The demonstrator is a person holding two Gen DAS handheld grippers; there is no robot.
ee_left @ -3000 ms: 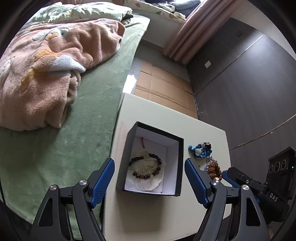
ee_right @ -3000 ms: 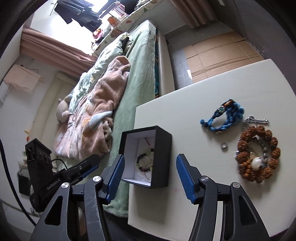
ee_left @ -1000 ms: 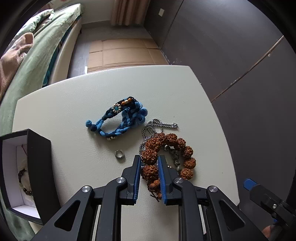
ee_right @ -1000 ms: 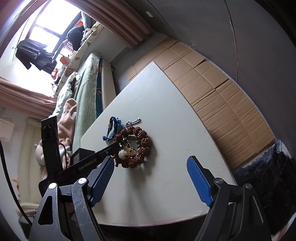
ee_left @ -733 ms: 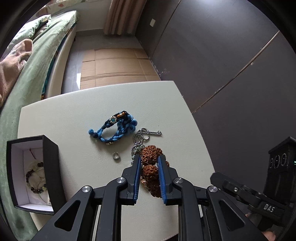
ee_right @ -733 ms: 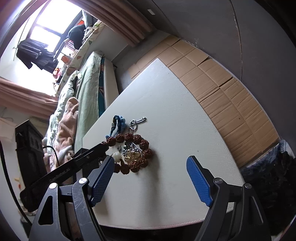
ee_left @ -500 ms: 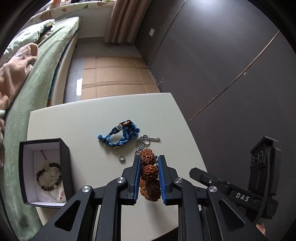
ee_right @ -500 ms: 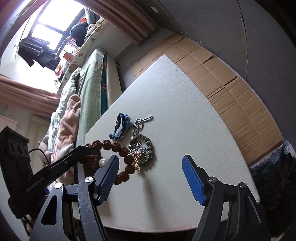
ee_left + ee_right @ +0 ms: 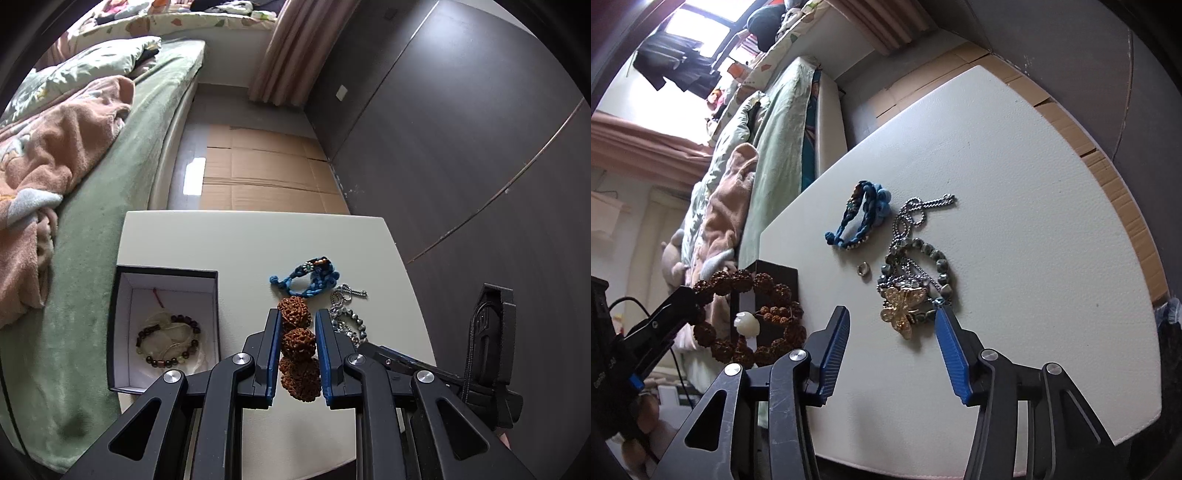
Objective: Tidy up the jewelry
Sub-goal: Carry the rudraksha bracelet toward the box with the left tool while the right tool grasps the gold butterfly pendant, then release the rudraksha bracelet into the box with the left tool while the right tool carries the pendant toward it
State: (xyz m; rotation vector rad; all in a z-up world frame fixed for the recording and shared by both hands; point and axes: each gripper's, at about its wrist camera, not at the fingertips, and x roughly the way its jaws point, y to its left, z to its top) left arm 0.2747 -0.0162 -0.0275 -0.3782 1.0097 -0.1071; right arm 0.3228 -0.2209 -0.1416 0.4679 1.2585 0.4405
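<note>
My left gripper [image 9: 297,320] is shut on a brown seed-bead bracelet [image 9: 297,341] and holds it in the air above the white table [image 9: 236,243]. In the right wrist view the bracelet [image 9: 750,317] hangs as a loop with a white bead beside the black jewelry box [image 9: 775,277]. The open box [image 9: 164,328] holds a dark bead bracelet [image 9: 168,343]. My right gripper [image 9: 892,314] is open over a gold butterfly necklace [image 9: 905,306]. A blue braided bracelet [image 9: 860,214], a silver chain [image 9: 912,210] and a small ring [image 9: 863,269] lie on the table.
A bed with a green cover [image 9: 107,206] and a pink blanket [image 9: 55,147] runs along the table's left side. Cardboard sheets [image 9: 258,177] cover the floor beyond. A dark wall [image 9: 461,147] stands to the right.
My left gripper has lifted the brown seed bracelet off the table and carried it left toward the box. My right gripper has come lower over the butterfly necklace.
</note>
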